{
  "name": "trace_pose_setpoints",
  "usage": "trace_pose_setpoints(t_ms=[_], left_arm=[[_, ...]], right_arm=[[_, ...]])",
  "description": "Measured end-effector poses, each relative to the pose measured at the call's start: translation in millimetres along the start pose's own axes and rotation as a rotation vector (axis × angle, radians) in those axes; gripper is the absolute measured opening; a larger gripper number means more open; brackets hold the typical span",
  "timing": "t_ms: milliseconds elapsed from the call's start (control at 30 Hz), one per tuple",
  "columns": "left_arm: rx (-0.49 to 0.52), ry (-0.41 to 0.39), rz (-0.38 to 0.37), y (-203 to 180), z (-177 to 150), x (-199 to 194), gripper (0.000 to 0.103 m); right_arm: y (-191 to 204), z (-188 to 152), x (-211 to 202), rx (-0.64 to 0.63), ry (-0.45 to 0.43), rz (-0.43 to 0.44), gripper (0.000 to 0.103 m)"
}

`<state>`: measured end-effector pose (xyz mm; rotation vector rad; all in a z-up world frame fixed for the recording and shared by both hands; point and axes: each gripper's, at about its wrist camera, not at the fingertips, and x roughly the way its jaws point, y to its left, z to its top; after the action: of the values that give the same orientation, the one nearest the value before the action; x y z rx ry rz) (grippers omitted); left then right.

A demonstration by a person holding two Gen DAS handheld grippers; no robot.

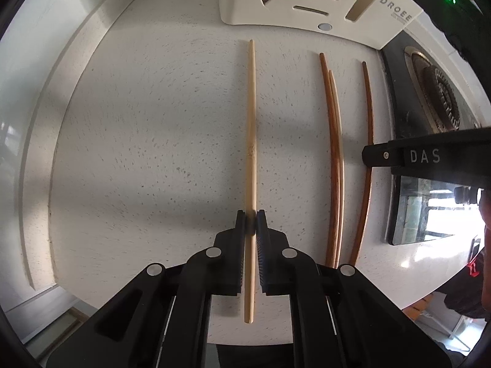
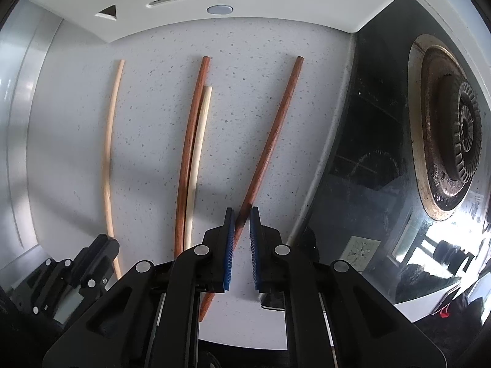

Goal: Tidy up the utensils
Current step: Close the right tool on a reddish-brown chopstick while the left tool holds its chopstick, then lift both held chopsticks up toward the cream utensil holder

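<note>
A pale bamboo chopstick (image 1: 251,122) lies lengthwise on the speckled white counter (image 1: 153,153), and my left gripper (image 1: 251,224) is shut on it near its near end. My right gripper (image 2: 242,217) is shut on a dark brown chopstick (image 2: 276,128) that slants up to the right. Between the two lie another dark brown chopstick (image 2: 187,153) and a pale one (image 2: 199,141), side by side and touching. In the right wrist view the left gripper (image 2: 104,242) sits at lower left over its pale chopstick (image 2: 109,141).
A white slotted utensil holder (image 1: 291,3) (image 2: 172,30) stands at the counter's far edge. A black glass hob (image 2: 368,153) with a dirty burner (image 2: 460,141) borders the counter on the right. The counter edge curves along the left.
</note>
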<state>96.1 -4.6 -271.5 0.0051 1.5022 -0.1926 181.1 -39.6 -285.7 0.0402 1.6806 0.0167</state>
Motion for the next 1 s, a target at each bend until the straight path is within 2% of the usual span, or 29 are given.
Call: trace_pose_setpoints(t_ms=[100,233,333,433,500,567,633,667,733,767,800,833,900,1000], left_arm=[[0.019,0.016,0.014,-5.7,3.1,0.7,0.009],[0.024,0.032,0.011,-7.5,6.8,1.3,0.009],[0.032,0.042,0.015,-11.4,6.8,1.9,0.009],[0.065,0.057,0.020,-16.3,11.2,5.2,0.021],[0.100,0.065,0.035,-26.6,10.6,6.4,0.039],[0.148,0.079,0.067,-41.5,10.6,10.2,0.051],[0.176,0.091,0.104,-53.7,11.0,14.6,0.058],[0.165,0.088,0.113,-55.3,12.2,15.3,0.058],[0.133,0.080,0.126,-53.8,14.3,13.9,0.051],[0.121,0.079,0.129,-51.3,15.3,12.5,0.037],[0.103,0.078,0.135,-47.4,16.9,10.5,0.013],[0.086,0.083,0.146,-40.6,19.4,9.4,0.007],[0.066,0.092,0.101,-34.0,21.3,7.7,0.006],[0.092,0.090,0.105,-35.8,21.4,7.3,0.006]], right_arm=[[-11.8,0.0,-2.9,-0.031,-0.010,0.022,0.007],[-34.0,-0.9,2.0,-0.005,-0.010,0.118,0.007],[-42.5,-1.8,2.0,-0.002,-0.008,0.149,0.007],[-47.1,-3.7,0.7,-0.009,-0.015,0.166,0.007],[-56.5,-9.6,2.9,-0.012,-0.031,0.178,0.007],[-64.9,-14.3,2.2,-0.018,-0.045,0.185,0.007],[-79.1,-14.0,5.3,-0.021,-0.057,0.201,0.007],[-82.8,-16.3,4.4,-0.020,-0.063,0.206,0.007],[-91.4,-19.8,0.2,-0.018,-0.080,0.211,0.007],[-97.6,-21.9,-2.1,-0.014,-0.088,0.219,0.007],[-102.4,-23.4,-3.7,-0.007,-0.093,0.231,0.007],[-108.3,-25.1,-4.0,-0.001,-0.096,0.241,0.007],[-117.5,-27.5,-5.1,0.007,-0.106,0.253,0.007],[-136.0,-29.8,-9.1,0.021,-0.115,0.272,0.007]])
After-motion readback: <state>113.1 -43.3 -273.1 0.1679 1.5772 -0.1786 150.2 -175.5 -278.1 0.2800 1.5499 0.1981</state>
